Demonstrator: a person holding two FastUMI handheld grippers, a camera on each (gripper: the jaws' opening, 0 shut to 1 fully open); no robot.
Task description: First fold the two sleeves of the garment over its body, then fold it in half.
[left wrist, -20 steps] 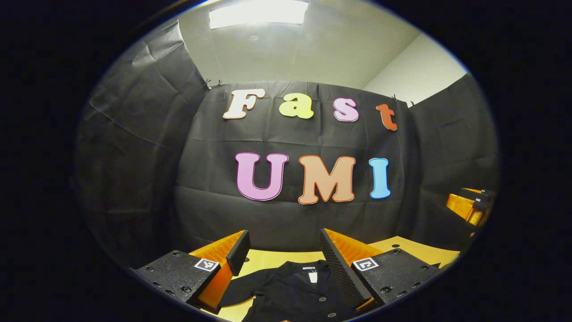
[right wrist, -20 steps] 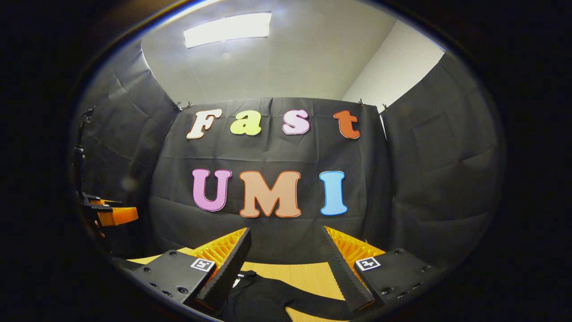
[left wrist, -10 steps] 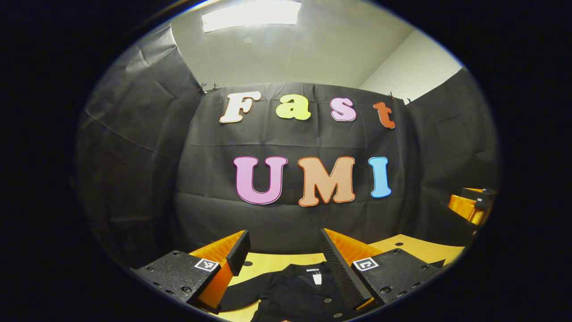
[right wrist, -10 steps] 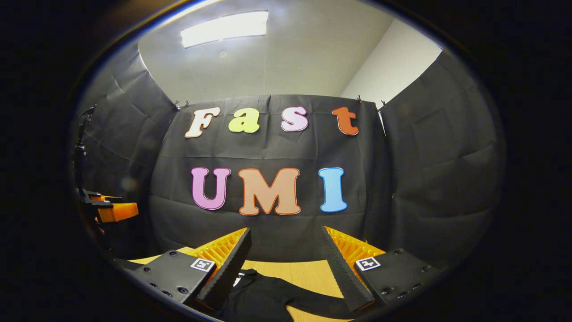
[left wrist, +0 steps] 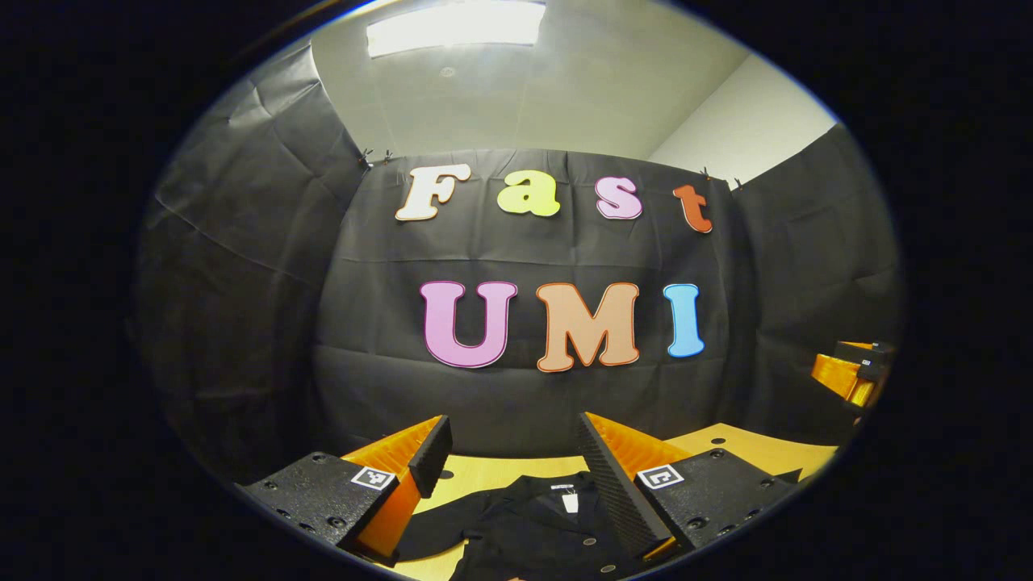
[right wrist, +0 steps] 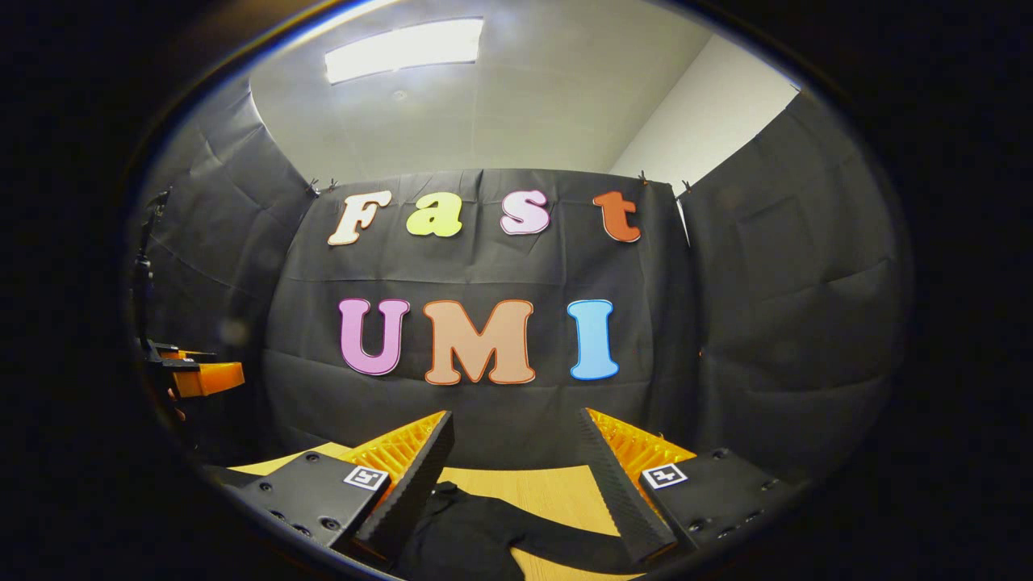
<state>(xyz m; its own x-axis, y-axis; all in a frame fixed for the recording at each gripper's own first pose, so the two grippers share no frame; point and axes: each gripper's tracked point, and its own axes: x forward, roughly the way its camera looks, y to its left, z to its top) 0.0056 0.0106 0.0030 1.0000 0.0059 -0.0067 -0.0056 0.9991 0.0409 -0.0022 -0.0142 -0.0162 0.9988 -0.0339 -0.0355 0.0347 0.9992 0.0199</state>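
Note:
A black buttoned garment [left wrist: 533, 532] lies flat on the wooden table [left wrist: 750, 448], its collar with a white label toward the far wall. My left gripper [left wrist: 512, 428] hovers over the collar end, open, with nothing between its fingers. In the right gripper view one black sleeve [right wrist: 484, 532] stretches across the table [right wrist: 549, 492] under my right gripper [right wrist: 514, 420], which is open too and holds nothing. The right gripper [left wrist: 851, 371] shows at the far right edge of the left gripper view. The left gripper [right wrist: 198, 375] shows at the left edge of the right gripper view.
Black cloth walls close the booth behind the table and on both sides. Bare wood of the table shows beyond the collar and to the right of the garment. A ceiling light glows overhead.
Both views have shifted only slightly. The right gripper's view has drifted a little, so the wall sits further left in it. Both grippers stay open.

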